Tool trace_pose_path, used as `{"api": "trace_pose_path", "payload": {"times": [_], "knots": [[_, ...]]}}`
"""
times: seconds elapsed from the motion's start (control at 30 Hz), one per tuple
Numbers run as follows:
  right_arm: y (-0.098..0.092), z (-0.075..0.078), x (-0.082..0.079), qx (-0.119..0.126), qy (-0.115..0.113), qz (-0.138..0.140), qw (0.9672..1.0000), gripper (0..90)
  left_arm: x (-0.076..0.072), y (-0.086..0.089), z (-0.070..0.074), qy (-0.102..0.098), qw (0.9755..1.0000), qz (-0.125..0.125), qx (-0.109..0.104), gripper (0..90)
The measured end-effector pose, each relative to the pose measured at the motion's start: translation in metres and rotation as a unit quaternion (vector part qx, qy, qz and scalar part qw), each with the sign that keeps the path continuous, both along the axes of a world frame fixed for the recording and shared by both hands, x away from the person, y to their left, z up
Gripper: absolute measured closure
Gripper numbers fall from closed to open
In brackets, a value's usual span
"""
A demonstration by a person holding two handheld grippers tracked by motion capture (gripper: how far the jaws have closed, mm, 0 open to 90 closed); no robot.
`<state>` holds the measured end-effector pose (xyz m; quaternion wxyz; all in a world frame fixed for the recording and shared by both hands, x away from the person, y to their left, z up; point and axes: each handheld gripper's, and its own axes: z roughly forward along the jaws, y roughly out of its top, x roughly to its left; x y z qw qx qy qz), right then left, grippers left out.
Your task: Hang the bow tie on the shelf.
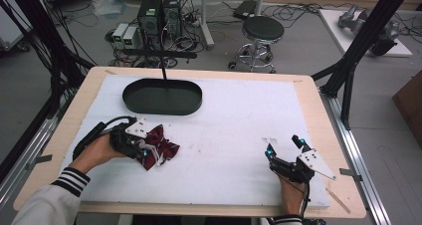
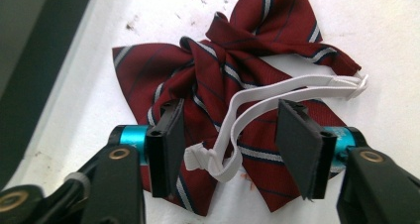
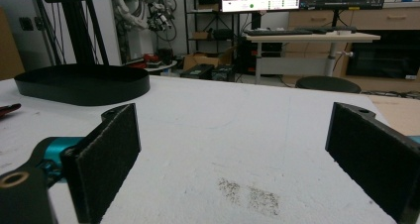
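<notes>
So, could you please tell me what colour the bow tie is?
Dark red with thin white and navy stripes; the bow tie shows best in the left gripper view.

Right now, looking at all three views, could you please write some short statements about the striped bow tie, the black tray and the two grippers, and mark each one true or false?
1. The dark red striped fabric bow tie lies inside the black oval tray. False: it lies on the white foam sheet, apart from the tray.
2. The left gripper is open, one jaw on each side of the bow tie's white elastic strap. True.
3. The right gripper holds the strap. False: it is open, with nothing between its jaws.
4. The black oval tray is empty. True.
5. A black round stool stands on the floor beyond the table. True.
</notes>
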<state>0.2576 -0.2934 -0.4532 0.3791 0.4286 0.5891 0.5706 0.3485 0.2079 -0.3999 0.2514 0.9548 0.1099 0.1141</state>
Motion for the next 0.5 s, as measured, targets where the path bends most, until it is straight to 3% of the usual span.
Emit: {"api": "trace_pose_path", "payload": {"times": [0.13, 0.2, 0.27, 0.3, 0.5], "knots": [[-0.001, 0.0, 0.0, 0.0, -0.002, -0.002, 1.0, 5.8, 0.001, -0.003, -0.002, 0.004, 0.9998, -0.004, 0.019, 50.5], [-0.001, 0.0, 0.0, -0.001, -0.002, -0.001, 1.0, 5.8, 0.0, -0.005, -0.003, -0.009, 0.9994, -0.009, 0.033, 52.6], [-0.001, 0.0, 0.0, 0.0, -0.004, 0.0, 1.0, 5.8, 0.0, -0.007, -0.003, -0.009, 0.9991, -0.009, 0.041, 55.3], [-0.001, 0.0, 0.0, -0.001, -0.004, 0.0, 1.0, 5.8, 0.0, -0.007, -0.004, -0.008, 0.9992, -0.008, 0.038, 56.1], [-0.001, 0.0, 0.0, 0.002, -0.004, -0.001, 1.0, 5.9, 0.001, -0.012, -0.006, -0.002, 0.9974, -0.024, 0.068, 57.3]]}}
